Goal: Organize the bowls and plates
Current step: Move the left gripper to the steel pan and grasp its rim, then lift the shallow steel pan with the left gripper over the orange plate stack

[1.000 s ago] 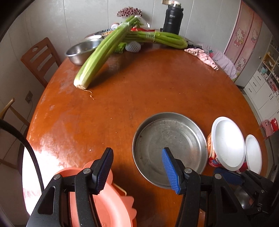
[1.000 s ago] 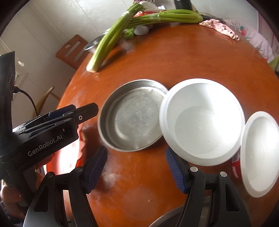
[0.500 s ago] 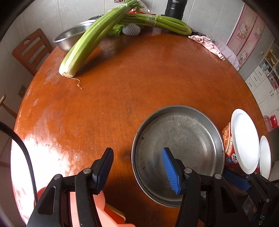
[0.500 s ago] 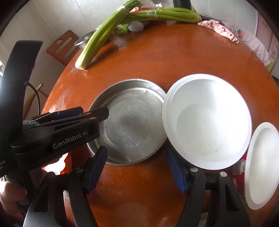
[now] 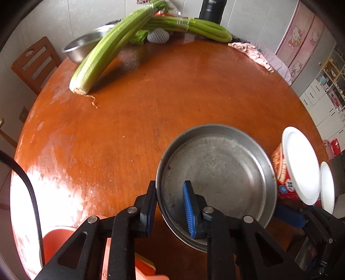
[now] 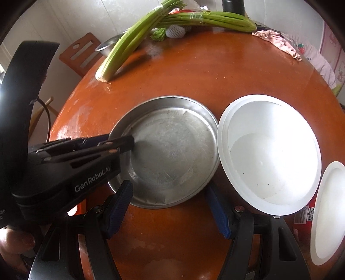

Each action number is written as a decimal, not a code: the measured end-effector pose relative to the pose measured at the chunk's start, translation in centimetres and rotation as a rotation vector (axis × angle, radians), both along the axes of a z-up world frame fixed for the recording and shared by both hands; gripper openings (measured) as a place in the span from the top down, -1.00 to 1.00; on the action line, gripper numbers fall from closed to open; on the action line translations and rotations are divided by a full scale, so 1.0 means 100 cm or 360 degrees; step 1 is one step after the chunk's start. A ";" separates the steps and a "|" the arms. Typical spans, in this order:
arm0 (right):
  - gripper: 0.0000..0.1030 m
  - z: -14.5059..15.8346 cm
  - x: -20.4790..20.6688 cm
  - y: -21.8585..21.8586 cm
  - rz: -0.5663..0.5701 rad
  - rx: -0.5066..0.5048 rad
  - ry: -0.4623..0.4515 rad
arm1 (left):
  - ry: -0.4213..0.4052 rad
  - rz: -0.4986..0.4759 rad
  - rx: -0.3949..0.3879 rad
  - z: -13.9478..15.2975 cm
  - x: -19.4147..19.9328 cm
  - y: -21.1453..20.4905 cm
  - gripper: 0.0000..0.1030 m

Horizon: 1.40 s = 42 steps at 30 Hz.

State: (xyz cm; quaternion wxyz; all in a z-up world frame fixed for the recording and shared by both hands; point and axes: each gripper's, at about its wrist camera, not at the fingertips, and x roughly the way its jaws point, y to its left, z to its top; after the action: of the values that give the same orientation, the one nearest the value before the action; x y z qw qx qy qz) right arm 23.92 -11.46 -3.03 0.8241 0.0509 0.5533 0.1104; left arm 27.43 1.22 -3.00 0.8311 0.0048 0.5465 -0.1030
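A round steel plate (image 5: 220, 172) lies on the orange table; it also shows in the right wrist view (image 6: 168, 150). My left gripper (image 5: 169, 206) is closed onto the plate's near-left rim, one finger outside, the blue pad inside; it shows from the side in the right wrist view (image 6: 120, 144). My right gripper (image 6: 168, 204) is open and empty, just short of the plate's near edge. A white-lined paper bowl (image 6: 269, 155) stands right of the plate, also in the left wrist view (image 5: 299, 165). A second white bowl (image 6: 327, 215) is further right. A pink plate (image 5: 120, 260) lies under my left gripper.
Two celery bunches (image 5: 110, 51) lie at the table's far side, one resting on a steel bowl (image 5: 84, 48). A foam-netted fruit (image 5: 158, 35), a black flask (image 5: 212, 9) and a pink cloth (image 5: 252, 52) are at the back. A wooden chair (image 5: 32, 64) stands far left.
My left gripper moved forward and right from the pink plate and closed on the steel plate's rim. My right gripper came a little closer to the plate and stayed open.
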 end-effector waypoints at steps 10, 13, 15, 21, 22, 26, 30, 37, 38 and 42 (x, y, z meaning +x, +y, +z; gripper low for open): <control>-0.38 0.016 -0.012 -0.001 0.0017 0.0076 -0.0041 | -0.0087 0.0026 -0.0035 0.027 -0.020 0.009 0.53; -0.38 0.024 -0.018 -0.001 0.0033 0.0102 -0.0063 | -0.0123 0.0040 -0.0040 0.037 -0.028 0.013 0.53; -0.38 0.031 -0.022 0.001 0.0056 0.0109 -0.0091 | -0.0143 0.0054 -0.0048 0.043 -0.033 0.016 0.53; -0.38 0.048 -0.033 0.004 0.0089 0.0132 -0.0164 | -0.0214 0.0087 -0.0054 0.061 -0.050 0.022 0.53; -0.38 0.051 -0.035 0.005 0.0096 0.0138 -0.0178 | -0.0219 0.0090 -0.0057 0.063 -0.053 0.023 0.53; -0.38 0.061 -0.042 0.005 0.0108 0.0146 -0.0221 | -0.0258 0.0097 -0.0053 0.073 -0.063 0.026 0.53; -0.38 0.070 -0.050 0.007 0.0125 0.0154 -0.0258 | -0.0282 0.0116 -0.0068 0.080 -0.071 0.029 0.53; -0.38 0.079 -0.063 0.014 0.0170 0.0160 -0.0291 | -0.0324 0.0151 -0.0083 0.088 -0.088 0.040 0.53; -0.38 0.080 -0.064 0.016 0.0175 0.0159 -0.0293 | -0.0326 0.0158 -0.0088 0.089 -0.090 0.042 0.53; -0.38 0.085 -0.071 0.025 0.0218 0.0155 -0.0317 | -0.0337 0.0184 -0.0095 0.091 -0.097 0.052 0.53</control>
State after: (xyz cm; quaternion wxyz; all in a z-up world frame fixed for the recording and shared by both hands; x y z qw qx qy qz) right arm 16.81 -8.96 5.46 0.8620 0.0415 0.4649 0.1976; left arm 17.69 6.40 6.10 0.8885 -0.0407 0.4516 -0.0701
